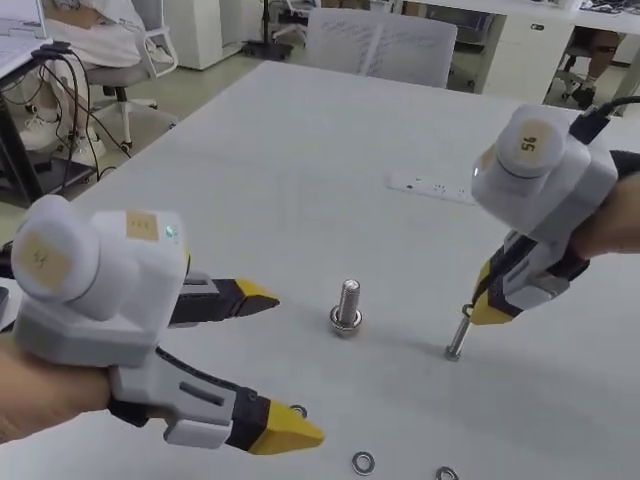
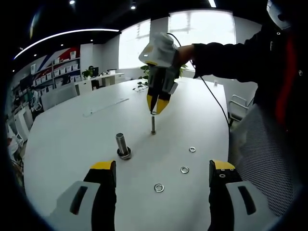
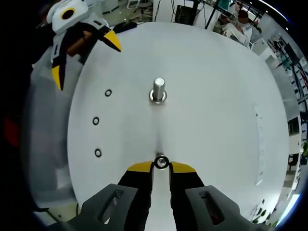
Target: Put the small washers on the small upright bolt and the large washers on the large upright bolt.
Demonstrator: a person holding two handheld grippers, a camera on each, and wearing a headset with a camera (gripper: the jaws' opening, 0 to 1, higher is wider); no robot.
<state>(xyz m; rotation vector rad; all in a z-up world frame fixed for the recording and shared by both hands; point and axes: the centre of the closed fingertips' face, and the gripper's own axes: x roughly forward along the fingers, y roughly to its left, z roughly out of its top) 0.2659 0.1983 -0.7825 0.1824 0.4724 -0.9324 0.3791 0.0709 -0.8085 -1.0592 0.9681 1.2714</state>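
The large upright bolt (image 1: 346,306) (image 2: 122,145) (image 3: 158,89) stands mid-table. To its right is the thin small upright bolt (image 1: 458,340) (image 2: 153,124). My right gripper (image 1: 488,310) (image 2: 158,105) (image 3: 161,166) hangs just above the small bolt's top, shut on a small washer (image 3: 161,162) (image 1: 467,311). My left gripper (image 1: 275,365) (image 2: 162,167) (image 3: 82,45) is open with nothing between its tips, near the table's front left. Three loose washers (image 1: 363,462) (image 2: 159,187) (image 3: 98,153) lie on the table near it.
A white power strip (image 1: 430,187) lies further back on the white table (image 1: 280,170). Office chairs (image 1: 380,45) and desks stand beyond the far edge. A person's dark sleeve (image 2: 231,48) holds the right gripper.
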